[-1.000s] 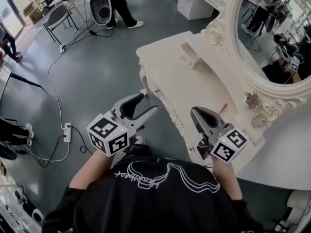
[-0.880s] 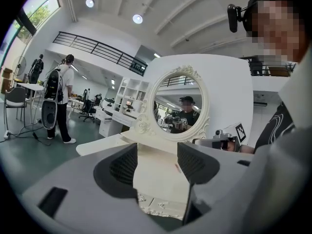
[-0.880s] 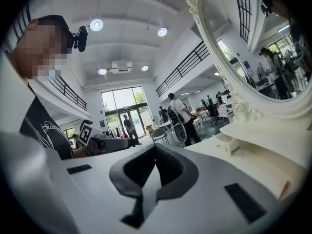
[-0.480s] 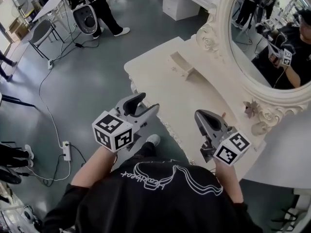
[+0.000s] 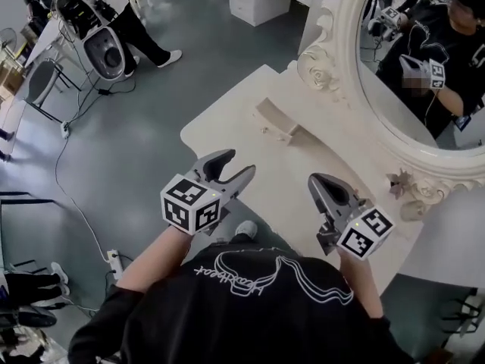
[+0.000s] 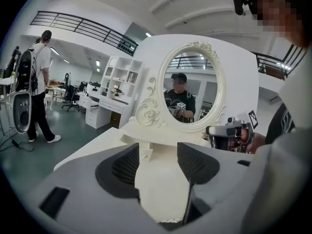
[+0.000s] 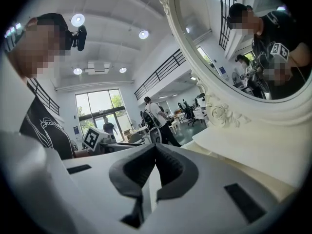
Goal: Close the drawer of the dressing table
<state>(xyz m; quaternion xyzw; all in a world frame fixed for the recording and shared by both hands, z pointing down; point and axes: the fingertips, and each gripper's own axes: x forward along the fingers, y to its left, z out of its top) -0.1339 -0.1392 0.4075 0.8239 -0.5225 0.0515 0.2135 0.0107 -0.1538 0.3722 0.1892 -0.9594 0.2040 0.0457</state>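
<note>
The person stands at the near edge of the cream-white carved dressing table [image 5: 303, 161], whose oval mirror [image 5: 424, 74] rises at the far right. The left tool [image 5: 238, 165] hangs over the table's near left edge, its dark padded jaws spread with only bare tabletop between them. The right tool [image 5: 317, 180] hangs above the near right part of the top, jaws pressed together at the tips, pinching nothing. The drawer front cannot be made out from above. A small raised ledge [image 5: 282, 122] sits toward the far side of the top.

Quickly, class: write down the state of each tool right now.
Left tool: open, nothing between its jaws.
Right tool: closed, holding nothing.
</note>
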